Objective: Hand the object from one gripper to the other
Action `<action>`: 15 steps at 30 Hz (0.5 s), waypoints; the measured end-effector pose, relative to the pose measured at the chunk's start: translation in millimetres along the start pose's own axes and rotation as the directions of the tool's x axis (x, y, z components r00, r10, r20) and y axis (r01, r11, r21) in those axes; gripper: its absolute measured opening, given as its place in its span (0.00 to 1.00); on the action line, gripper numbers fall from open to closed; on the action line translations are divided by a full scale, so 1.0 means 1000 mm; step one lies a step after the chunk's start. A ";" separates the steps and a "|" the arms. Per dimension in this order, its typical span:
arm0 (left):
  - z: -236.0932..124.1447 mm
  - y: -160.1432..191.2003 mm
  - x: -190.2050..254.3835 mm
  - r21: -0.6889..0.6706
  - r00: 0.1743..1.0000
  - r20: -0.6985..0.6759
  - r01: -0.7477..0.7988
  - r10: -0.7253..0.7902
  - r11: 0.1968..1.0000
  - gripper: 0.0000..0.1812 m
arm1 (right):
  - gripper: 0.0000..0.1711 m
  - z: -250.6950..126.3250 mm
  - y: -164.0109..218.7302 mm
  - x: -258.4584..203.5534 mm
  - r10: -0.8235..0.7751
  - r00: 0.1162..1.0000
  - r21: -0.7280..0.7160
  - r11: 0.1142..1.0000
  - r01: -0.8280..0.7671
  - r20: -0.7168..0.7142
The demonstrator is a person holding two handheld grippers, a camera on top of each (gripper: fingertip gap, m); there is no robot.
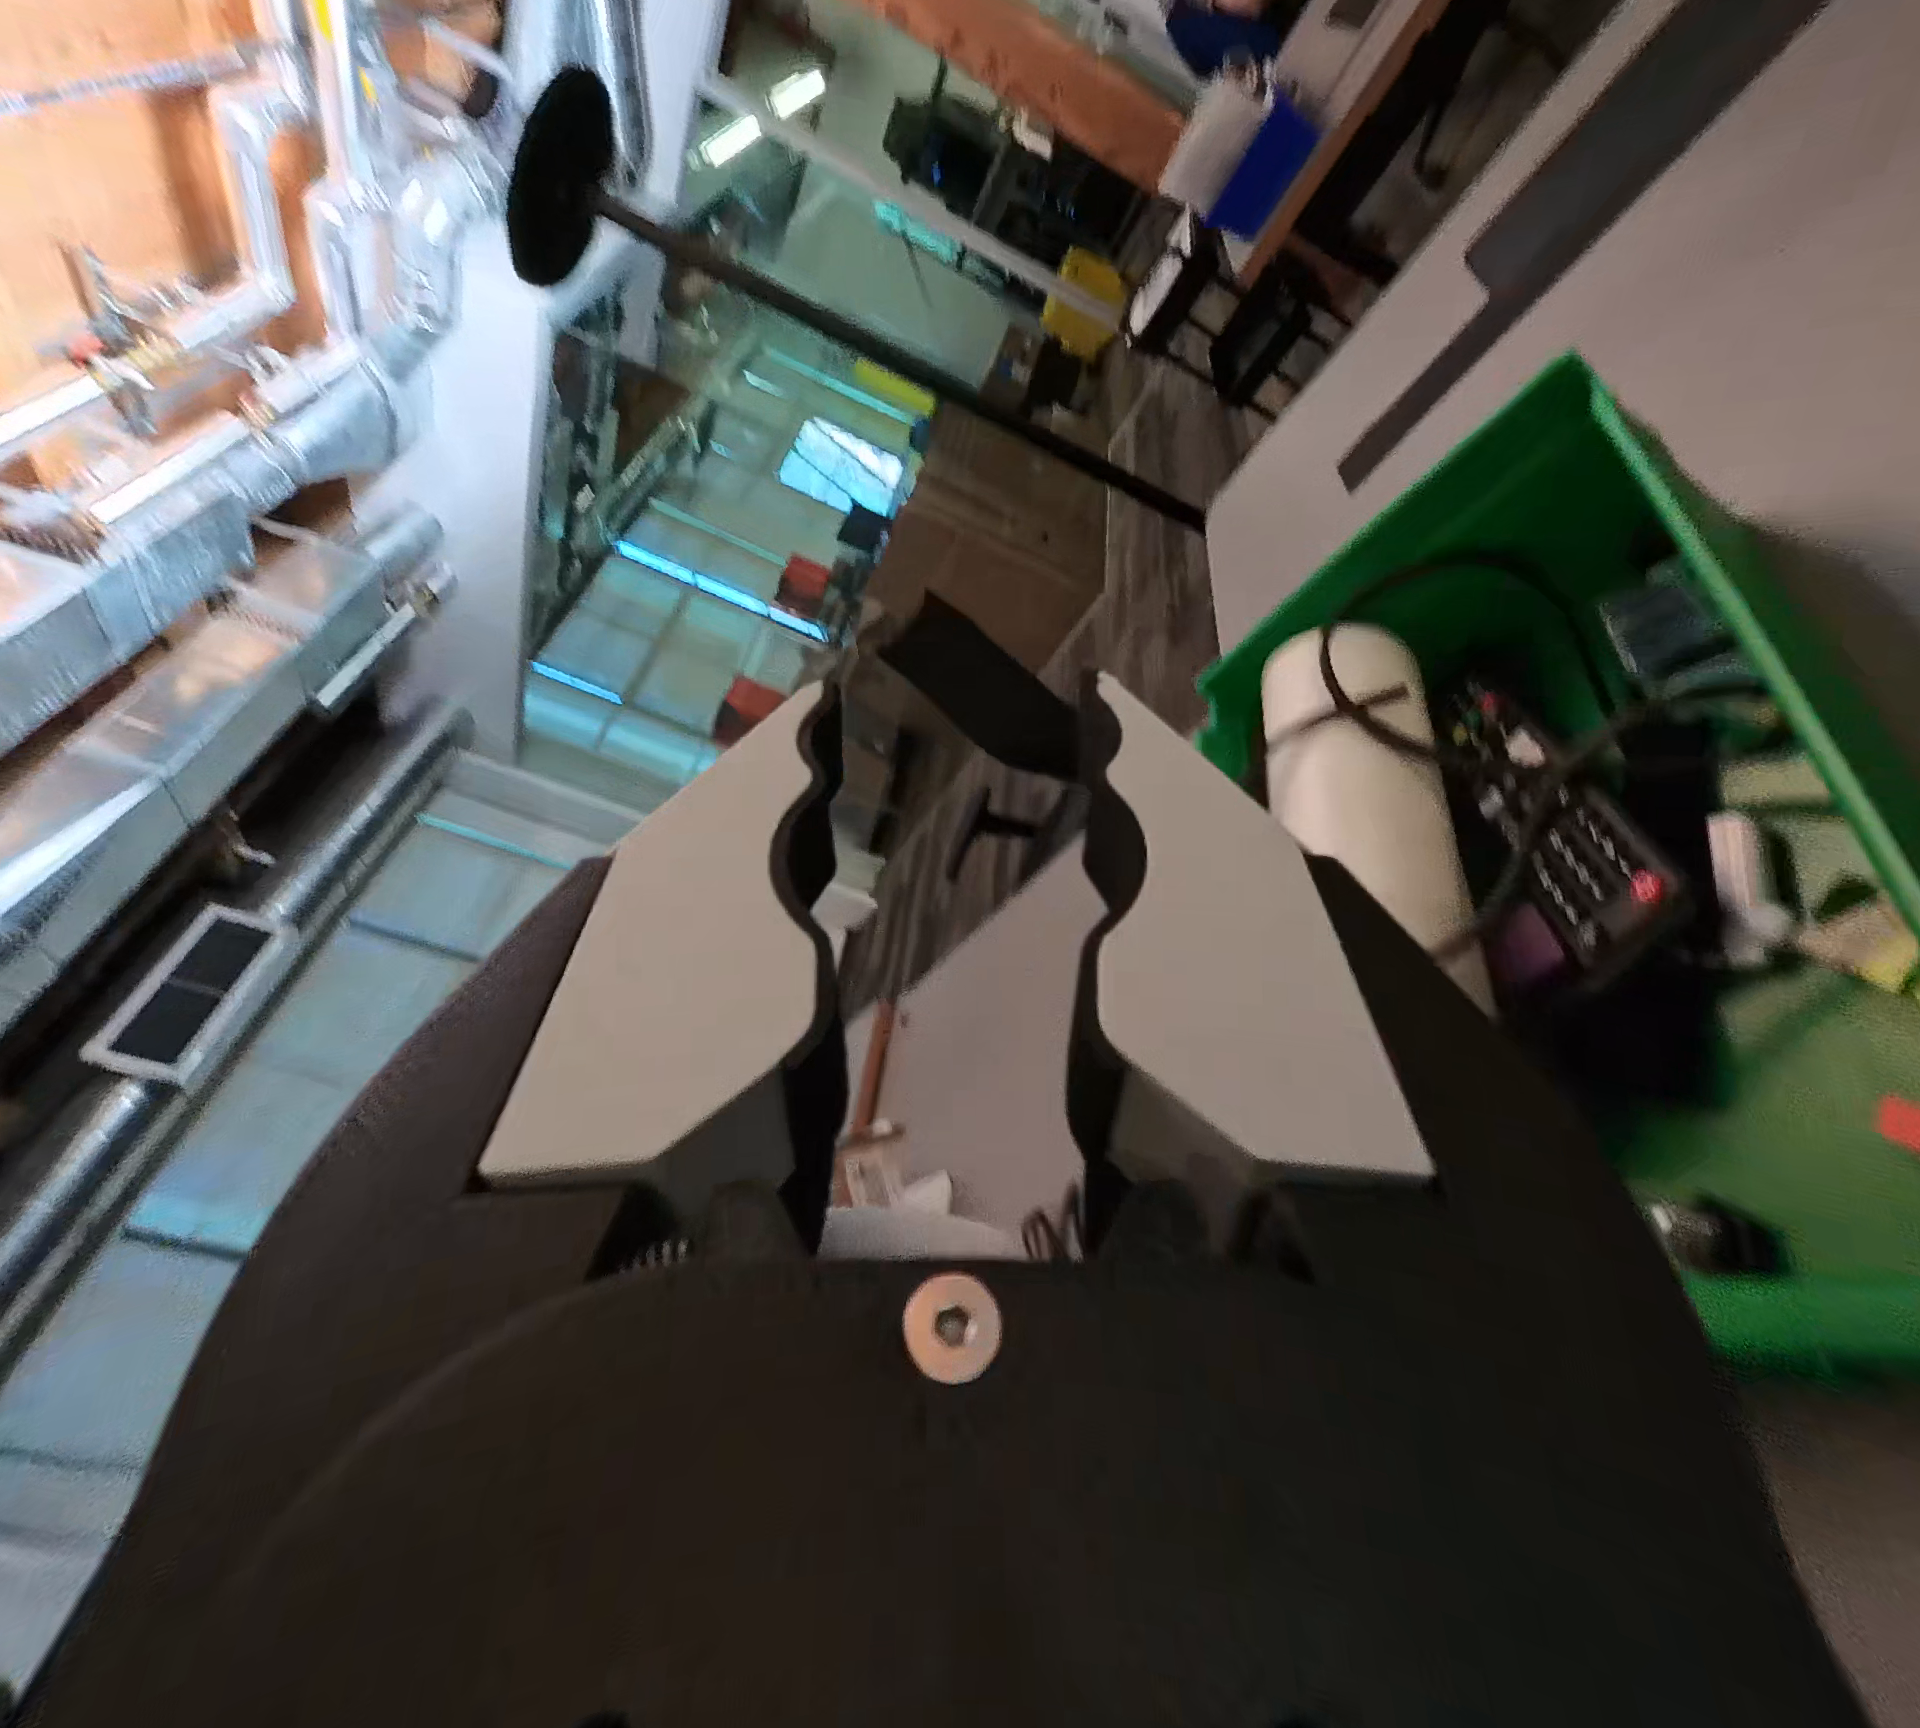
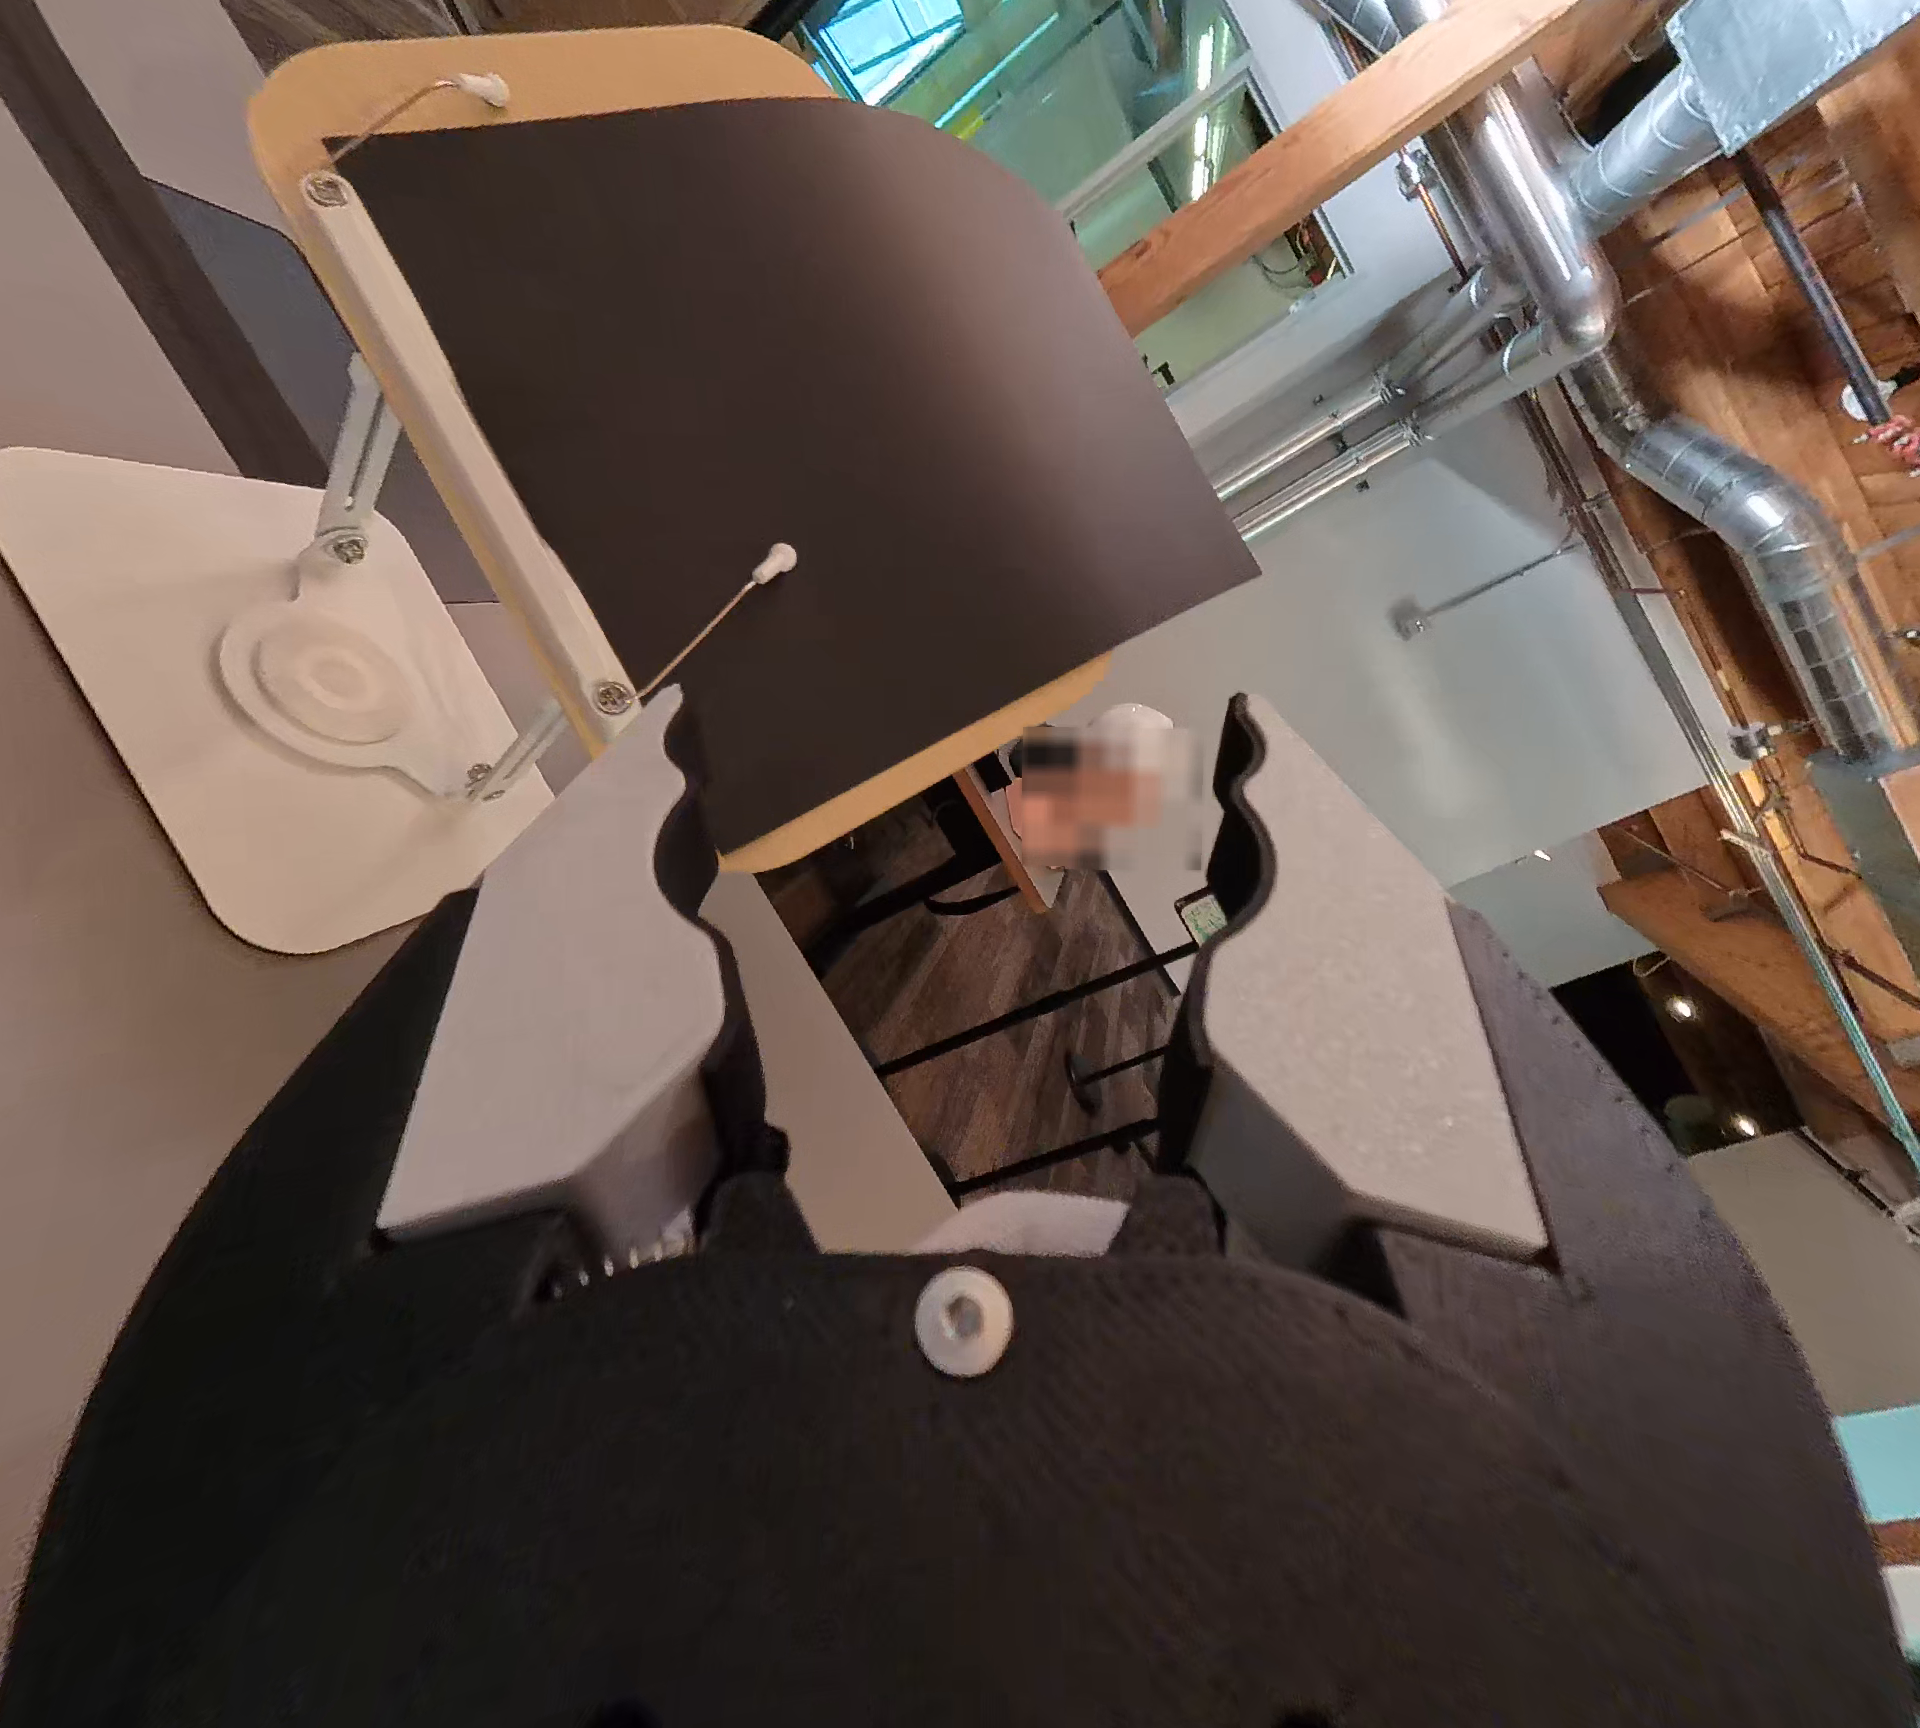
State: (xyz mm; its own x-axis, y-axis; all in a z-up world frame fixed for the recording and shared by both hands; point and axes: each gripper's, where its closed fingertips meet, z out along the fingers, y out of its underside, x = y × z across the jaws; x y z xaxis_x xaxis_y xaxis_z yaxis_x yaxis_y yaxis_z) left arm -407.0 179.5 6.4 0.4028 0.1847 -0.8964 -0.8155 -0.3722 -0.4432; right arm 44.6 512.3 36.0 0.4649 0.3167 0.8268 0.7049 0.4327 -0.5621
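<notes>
My left gripper is open and holds nothing; its grey fingers stand apart in the air, tilted, beside a green bin. The bin holds a white roll, a black remote control and cables. My right gripper is wide open and empty. It points at a tilted stand with a black sheet on a wooden board and a white base. I cannot tell which object is to be handed over. Neither gripper shows in the other's view.
The bin sits on a grey table, and the stand on a grey table. A black pole with a round disc stands farther off. Both views are rolled sideways, with ceiling ducts and wood floor beyond. The left view is motion-blurred. Spacing between my two grippers at the tips: around 55 cm.
</notes>
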 end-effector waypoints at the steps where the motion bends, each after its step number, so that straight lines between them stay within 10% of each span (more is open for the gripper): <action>1: -0.002 0.016 0.007 -0.039 1.000 -0.027 0.015 -0.016 0.999 0.23 | 0.55 0.001 -0.001 -0.003 -0.001 1.000 0.004 1.000 0.001 0.009; 15: -0.007 0.131 0.146 -0.423 0.769 -0.550 0.080 -0.326 0.903 0.10 | 0.54 0.017 0.002 -0.039 -0.071 0.994 0.019 0.997 0.070 0.081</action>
State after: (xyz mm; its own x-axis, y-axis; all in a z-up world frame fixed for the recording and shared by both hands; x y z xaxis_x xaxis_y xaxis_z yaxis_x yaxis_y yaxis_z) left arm -452.1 151.3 -182.5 0.8040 -0.2373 -0.5452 -0.5284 -0.7057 -0.4720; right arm 18.5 515.5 2.2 0.3690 0.3521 0.8602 0.7254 0.4695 -0.5033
